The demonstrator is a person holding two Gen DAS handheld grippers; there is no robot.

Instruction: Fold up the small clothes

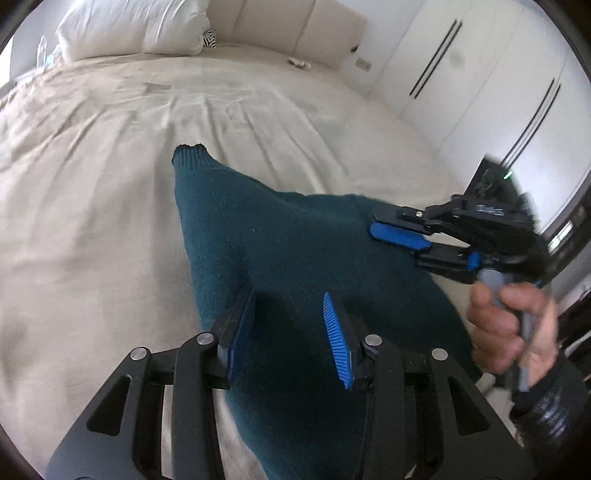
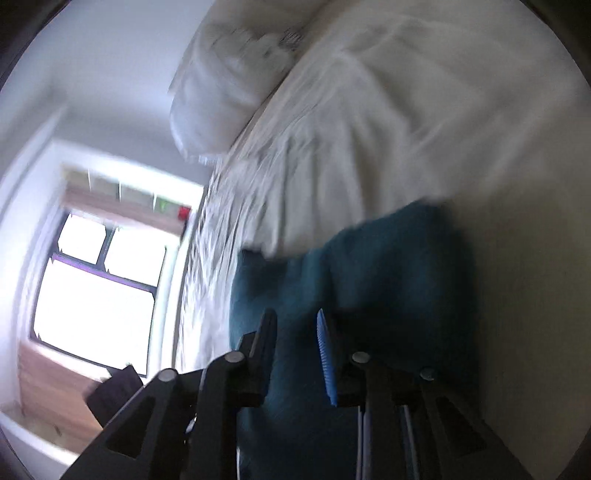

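Your left gripper (image 1: 291, 332) points down and forward over the dark teal knitted garment (image 1: 295, 258), which lies on the beige bed sheet (image 1: 92, 221) with one narrow ribbed end (image 1: 190, 151) towards the white pillow (image 1: 136, 26). The jaws stand partly open, the blue pads (image 1: 338, 343) are apart, and the knit passes between and under them; I cannot tell if the pads touch it.

To the right, your right hand (image 1: 513, 325) closes around the handle of the right gripper (image 1: 397, 236), which lies nearly level and points left over the right edge of the garment. In its own blurred view the camera is rolled to one side. Its jaws are narrowly open, with nothing pressed between the pads.
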